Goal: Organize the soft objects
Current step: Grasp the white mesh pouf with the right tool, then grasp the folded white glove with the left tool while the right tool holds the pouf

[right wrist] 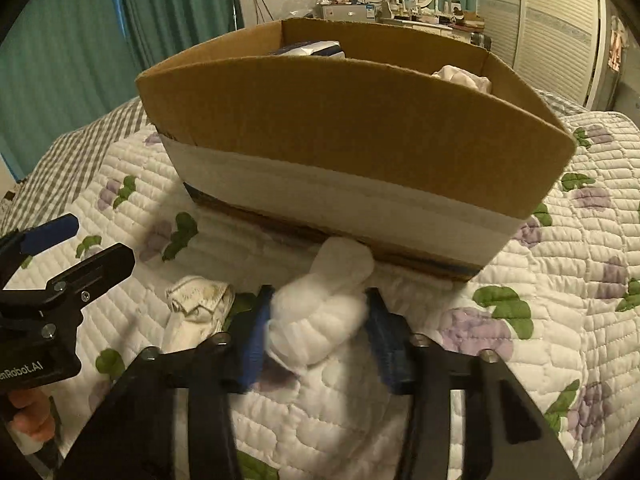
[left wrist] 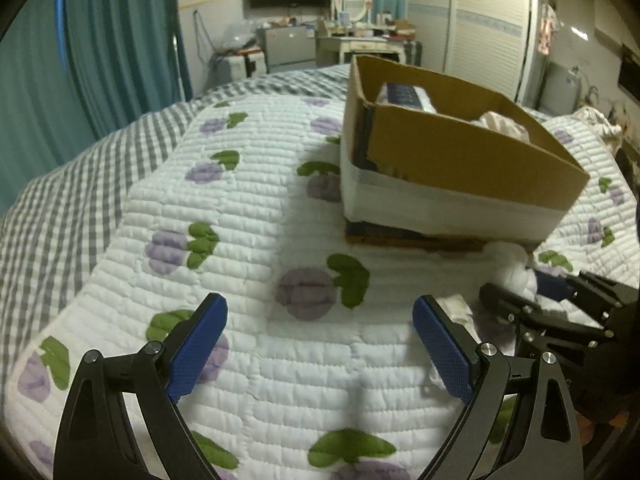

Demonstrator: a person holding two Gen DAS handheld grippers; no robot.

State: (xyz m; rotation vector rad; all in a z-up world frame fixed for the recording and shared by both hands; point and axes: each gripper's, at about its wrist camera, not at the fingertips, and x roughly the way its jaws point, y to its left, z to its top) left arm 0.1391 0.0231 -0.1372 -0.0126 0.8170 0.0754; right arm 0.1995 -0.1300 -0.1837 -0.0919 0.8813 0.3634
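White soft things: four counted. One rolled white sock [right wrist: 324,312] in the right hand-held gripper, one soiled white sock [right wrist: 198,304] loose on the bed, one white cloth [right wrist: 464,76] and one blue-and-white packet [right wrist: 316,49] inside the box.
Box: one open cardboard box [right wrist: 344,128], banded white low on its wall, standing on the quilt [left wrist: 248,216] toward the bed's far edge.
Hand-held grippers: two.
Right hand-held gripper [right wrist: 318,336]: closed on the rolled white sock, blue pads on its two sides.
Left hand-held gripper [left wrist: 320,344]: spread wide, holding nothing, over bare quilt.
Rolled sock, axis: long axis runs away from the gripper toward the box; its far end touches or nearly touches the box's near bottom edge.
Soiled sock, place: just left of the right gripper, apart from the box; crumpled, so axis unclear.
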